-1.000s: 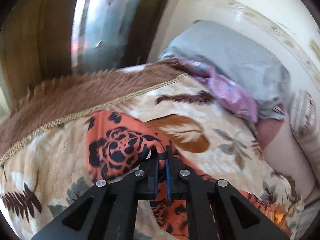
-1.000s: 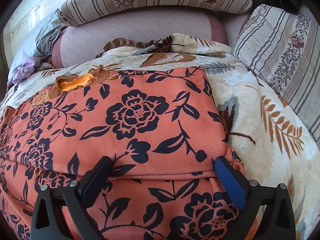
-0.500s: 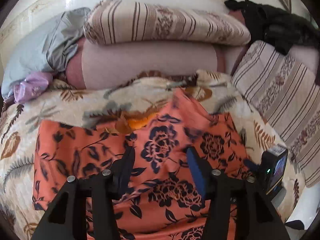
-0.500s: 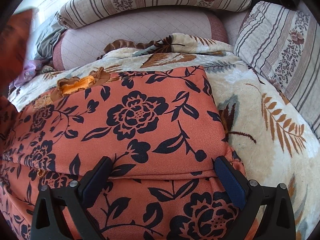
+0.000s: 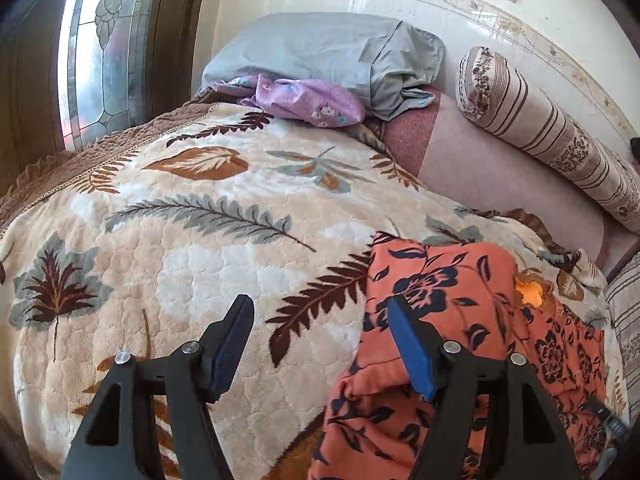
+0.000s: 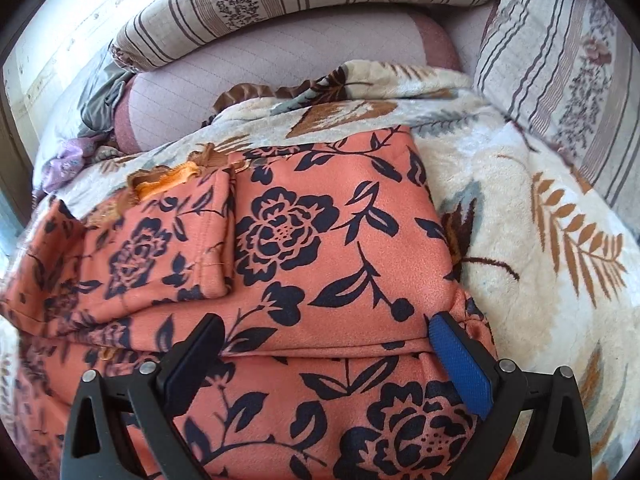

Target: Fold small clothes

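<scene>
1. Left wrist view shows the left hand-held gripper (image 5: pixel 320 340) with its jaws standing wide and nothing between them; they have just been opening, and only the bed's leaf-print blanket (image 5: pixel 208 216) lies under the gap.
2. Its blue-padded right finger (image 5: pixel 412 350) overlaps the near left edge of the orange floral garment (image 5: pixel 460 300), which is the landmark for what follows.
3. Seen from the right wrist, the right hand-held gripper (image 6: pixel 326 354) is also spread wide, a pad at each side of the garment's near folded edge, not pinching it.
4. The garment lies on the blanket with a sleeve-like flap (image 6: pixel 180 240) folded onto its left half.
5. By its look, the cloth is light, soft and limp, with a slightly fuzzy face, so it should drape and sag rather than hold a crease; slipping on the plush blanket seems unlikely.
6. Good places to grip would be the hemmed corners or the doubled near edge, where layers pinch together.
7. Beyond the garment lie a striped bolster (image 6: pixel 304 0) and a grey pillow (image 5: pixel 320 48).
</scene>
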`<move>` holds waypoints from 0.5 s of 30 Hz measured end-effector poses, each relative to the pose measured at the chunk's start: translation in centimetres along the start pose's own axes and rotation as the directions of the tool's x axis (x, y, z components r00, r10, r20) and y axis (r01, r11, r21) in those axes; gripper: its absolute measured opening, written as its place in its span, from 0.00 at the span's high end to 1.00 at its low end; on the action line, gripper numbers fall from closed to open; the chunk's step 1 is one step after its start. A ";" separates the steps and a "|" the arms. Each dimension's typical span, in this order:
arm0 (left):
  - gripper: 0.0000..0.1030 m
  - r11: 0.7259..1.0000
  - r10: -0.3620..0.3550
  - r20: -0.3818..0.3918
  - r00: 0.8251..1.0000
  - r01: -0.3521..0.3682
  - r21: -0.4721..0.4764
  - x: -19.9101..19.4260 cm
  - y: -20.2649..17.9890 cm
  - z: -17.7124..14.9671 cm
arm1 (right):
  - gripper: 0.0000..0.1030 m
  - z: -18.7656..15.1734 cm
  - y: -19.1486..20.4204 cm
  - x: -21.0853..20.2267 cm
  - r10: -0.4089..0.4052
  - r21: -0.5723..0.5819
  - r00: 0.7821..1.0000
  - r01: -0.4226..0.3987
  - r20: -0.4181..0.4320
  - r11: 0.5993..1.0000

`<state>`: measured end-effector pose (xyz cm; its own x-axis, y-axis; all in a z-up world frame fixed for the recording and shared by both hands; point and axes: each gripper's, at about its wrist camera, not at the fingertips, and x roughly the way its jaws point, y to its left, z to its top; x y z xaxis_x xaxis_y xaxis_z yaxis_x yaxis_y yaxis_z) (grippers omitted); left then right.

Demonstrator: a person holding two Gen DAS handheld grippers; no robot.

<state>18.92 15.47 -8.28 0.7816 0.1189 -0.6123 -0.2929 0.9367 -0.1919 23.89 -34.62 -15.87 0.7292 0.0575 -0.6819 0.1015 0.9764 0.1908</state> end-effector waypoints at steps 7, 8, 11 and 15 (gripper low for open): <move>0.32 0.994 -0.100 -0.047 0.994 0.098 -0.042 1.4 -1.3 -0.1 | 0.43 4.0 1.1 -1.7 0.299 0.219 0.947 -0.269 -0.116 0.938; 0.32 0.994 -0.104 -0.045 0.994 0.103 -0.034 1.2 -1.5 -0.1 | 0.43 4.2 1.8 -0.3 0.324 0.240 0.931 -0.280 -0.171 0.930; 0.32 0.994 -0.107 -0.056 0.993 0.106 -0.023 0.9 -1.5 -0.4 | 0.42 3.6 3.6 3.0 0.281 0.250 0.928 -0.219 -0.246 0.943; 0.32 0.995 -0.090 -0.064 0.994 0.087 -0.042 1.2 -1.1 -0.5 | 0.50 3.3 4.9 4.4 0.227 0.233 0.944 -0.171 -0.238 0.957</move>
<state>19.94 14.47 -9.19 0.7681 0.0132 -0.6401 -0.2462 0.9290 -0.2763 29.80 -30.23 -15.61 0.5502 0.3257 -0.7689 0.1297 0.8763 0.4640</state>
